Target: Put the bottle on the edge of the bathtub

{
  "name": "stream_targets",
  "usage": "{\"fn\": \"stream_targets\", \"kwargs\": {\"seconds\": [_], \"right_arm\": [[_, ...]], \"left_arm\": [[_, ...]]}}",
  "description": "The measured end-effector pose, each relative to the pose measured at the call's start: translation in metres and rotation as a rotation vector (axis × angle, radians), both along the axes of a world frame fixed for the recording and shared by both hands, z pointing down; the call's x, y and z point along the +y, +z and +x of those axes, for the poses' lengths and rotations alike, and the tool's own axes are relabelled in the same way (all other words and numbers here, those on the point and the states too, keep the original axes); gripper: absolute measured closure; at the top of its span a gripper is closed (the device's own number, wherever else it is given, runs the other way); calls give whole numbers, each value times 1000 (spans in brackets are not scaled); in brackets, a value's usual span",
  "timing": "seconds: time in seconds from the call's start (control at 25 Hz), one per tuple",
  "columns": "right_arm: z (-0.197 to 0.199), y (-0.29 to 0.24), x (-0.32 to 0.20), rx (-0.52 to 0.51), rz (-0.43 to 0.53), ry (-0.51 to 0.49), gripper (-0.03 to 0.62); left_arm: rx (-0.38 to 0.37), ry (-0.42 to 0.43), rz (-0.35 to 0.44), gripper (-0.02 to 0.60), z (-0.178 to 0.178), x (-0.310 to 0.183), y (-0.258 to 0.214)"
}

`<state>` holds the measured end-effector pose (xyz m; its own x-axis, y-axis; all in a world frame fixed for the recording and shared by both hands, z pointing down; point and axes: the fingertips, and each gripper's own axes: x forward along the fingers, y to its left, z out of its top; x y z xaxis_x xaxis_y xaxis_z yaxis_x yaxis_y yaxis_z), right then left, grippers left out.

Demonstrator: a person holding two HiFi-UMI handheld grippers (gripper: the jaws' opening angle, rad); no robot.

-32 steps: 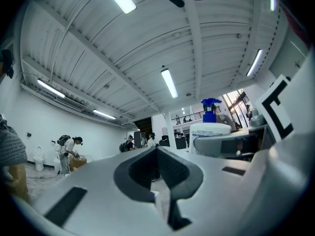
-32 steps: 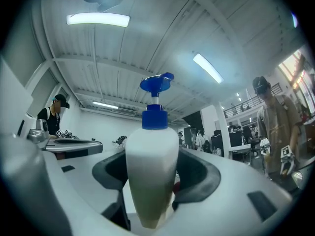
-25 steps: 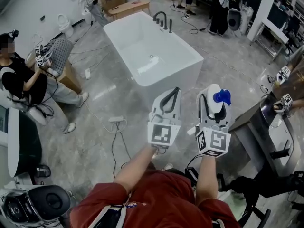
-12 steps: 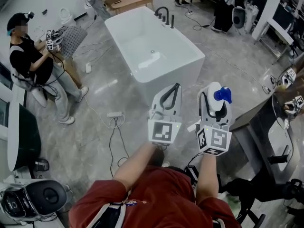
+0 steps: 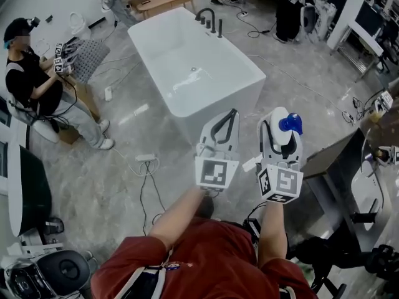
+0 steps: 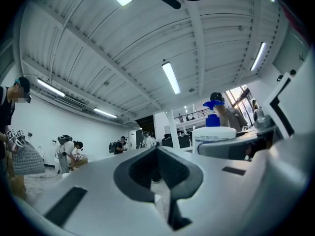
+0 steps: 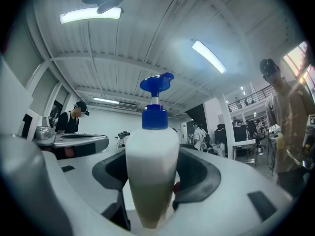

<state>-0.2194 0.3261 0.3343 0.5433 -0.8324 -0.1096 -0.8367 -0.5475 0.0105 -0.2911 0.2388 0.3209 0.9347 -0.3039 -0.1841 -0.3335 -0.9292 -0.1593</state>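
Counts: two tongs, one pump bottle, one bathtub.

Right tongs (image 7: pixel 153 175) are gripping the pump bottle (image 7: pixel 152 146) around its white body. The pads are pressing on both sides and the jaws are standing fairly wide around it. The bottle is sitting upright in the grip, with its one blue pump head (image 7: pixel 156 85) sticking up above the jaw tips. The body is looking darker toward the bottom; can't tell whether that's liquid inside.

Left tongs (image 6: pixel 157 150) are sitting closed, tips meeting, nothing between them. They're riding just left of the right tongs, side by side, not touching. In the left gripper view the bottle is showing off to the right of the tips.

The bathtub (image 5: pixel 181 48), white and freestanding, is lying ahead of both tongs, beyond the tips. In the head view the left tongs' tips are overlapping its near wall. The basin is showing one drain (image 5: pixel 194 70) at the bottom. Black tap fittings (image 5: pixel 210 20) are standing on the rim at the end far from the tongs; exact count isn't readable.

So the bottle is sitting in the right tongs, not resting on the tub edge.

Well apart to the left of the left tongs, one person (image 5: pixel 28 89) in a black top is staying low to the floor (image 5: pixel 93 185). One power strip (image 5: pixel 144 157) is lying on the floor between that person and the left tongs.
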Motion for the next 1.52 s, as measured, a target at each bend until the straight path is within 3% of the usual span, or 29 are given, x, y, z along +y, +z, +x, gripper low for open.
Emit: {"fn": "stream_targets", "kwargs": {"seconds": [0.48,0.84,1.2,1.52], "right_arm": [[61,-11,-112,-13,-5,18,326],[84,-16,-187,-6,-16,17,326],[109,-8,-216,-6,-19,9,326],[172,12,-235,-39,-8,-6,326]], "left_arm": [[7,30,7,566,63,-109,-10],[24,22,-39,566,84,-185,-12],[5,21,-13,566,109,-215,0],[-18,7,-6,566,168,-232,14]]}}
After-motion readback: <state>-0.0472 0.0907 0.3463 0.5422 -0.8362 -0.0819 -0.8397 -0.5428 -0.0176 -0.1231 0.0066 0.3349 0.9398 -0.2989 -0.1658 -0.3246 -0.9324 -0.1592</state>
